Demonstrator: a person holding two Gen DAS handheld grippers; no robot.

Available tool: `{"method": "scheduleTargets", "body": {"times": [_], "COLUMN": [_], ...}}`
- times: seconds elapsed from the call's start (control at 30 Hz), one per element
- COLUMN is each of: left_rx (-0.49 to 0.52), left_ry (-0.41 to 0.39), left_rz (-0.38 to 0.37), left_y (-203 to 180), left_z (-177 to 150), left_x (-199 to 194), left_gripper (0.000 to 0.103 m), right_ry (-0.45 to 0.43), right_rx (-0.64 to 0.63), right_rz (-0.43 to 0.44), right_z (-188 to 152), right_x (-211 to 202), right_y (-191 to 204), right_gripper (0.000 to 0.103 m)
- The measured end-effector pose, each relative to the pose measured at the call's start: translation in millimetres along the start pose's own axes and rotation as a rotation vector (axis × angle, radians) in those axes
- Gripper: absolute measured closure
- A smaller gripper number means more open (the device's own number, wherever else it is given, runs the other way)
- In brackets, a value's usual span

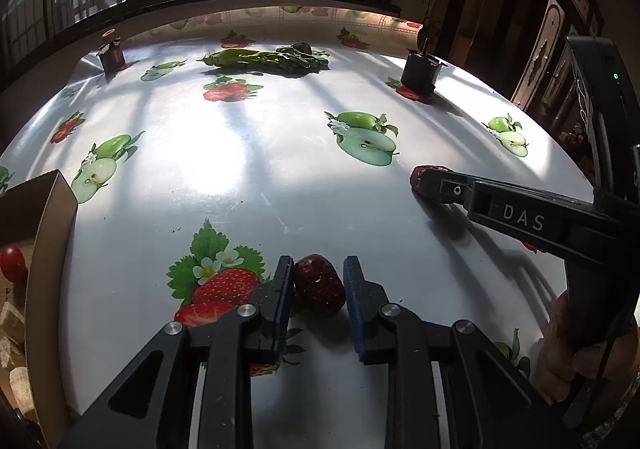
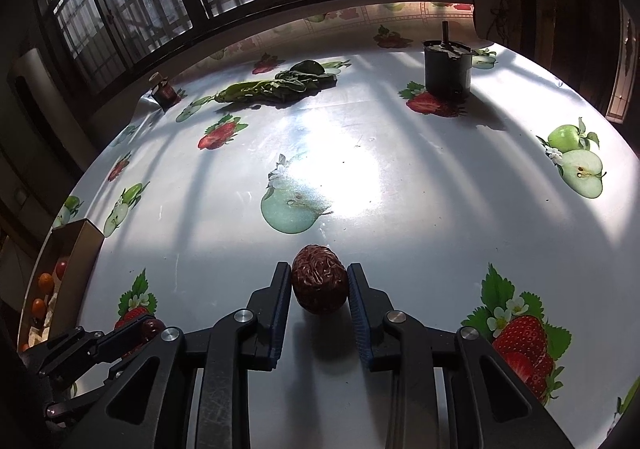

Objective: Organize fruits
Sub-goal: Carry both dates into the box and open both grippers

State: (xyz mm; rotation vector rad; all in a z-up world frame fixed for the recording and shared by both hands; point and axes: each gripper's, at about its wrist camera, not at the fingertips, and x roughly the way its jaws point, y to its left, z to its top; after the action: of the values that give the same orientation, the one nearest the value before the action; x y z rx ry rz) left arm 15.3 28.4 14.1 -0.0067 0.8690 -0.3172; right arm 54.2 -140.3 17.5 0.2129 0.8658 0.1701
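Dark red and deeply wrinkled, the date (image 2: 319,285) in my right gripper (image 2: 319,289) looks glossy, egg-shaped, lying on the fruit-print tablecloth (image 2: 400,189) with both blue pads pressed to its sides. My left gripper (image 1: 319,281) is clamped on a second date (image 1: 319,284), duller, with pale flecks, also down on the cloth. At the table's left edge I see a cardboard box (image 1: 50,233) holding a cherry tomato (image 1: 13,263).
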Motion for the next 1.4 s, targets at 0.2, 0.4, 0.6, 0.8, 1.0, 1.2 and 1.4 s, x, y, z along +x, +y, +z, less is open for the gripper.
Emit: {"method": "scheduleTargets", "body": {"times": [0.2,0.4,0.6,0.8,1.0,1.2,1.4], "left_rx": [-0.030,-0.088,-0.175,-0.337,-0.443,-0.418,-0.430], "left_ry": [-0.023,-0.073,-0.121,-0.166,-0.167,-0.105,-0.079], "left_rz": [-0.034,-0.070,-0.046,0.068,0.218,0.334,0.371], "left_y": [-1,18,64,140,200,220,235], "left_z": [1,-13,-37,-65,-100,-122,-133], "left_x": [-11,-61,-119,-173,-199,-197,-193], "left_gripper": [0.079,0.079,0.079,0.079,0.078,0.078,0.078], "right_ry": [-0.021,-0.034,-0.029,-0.047,-0.023,0.045,0.102], "right_rx": [-0.012,-0.023,-0.028,-0.040,-0.151,-0.262,-0.386], "right_rz": [-0.057,-0.061,0.009,0.143,0.277,0.398,0.429], "right_z": [-6,-17,-38,-42,-57,-83,-116], "right_x": [0,-16,-48,-82,-94,-81,-64], "right_y": [6,21,43,84,160,240,299], "right_gripper": [0.073,0.073,0.073,0.073,0.073,0.072,0.072]}}
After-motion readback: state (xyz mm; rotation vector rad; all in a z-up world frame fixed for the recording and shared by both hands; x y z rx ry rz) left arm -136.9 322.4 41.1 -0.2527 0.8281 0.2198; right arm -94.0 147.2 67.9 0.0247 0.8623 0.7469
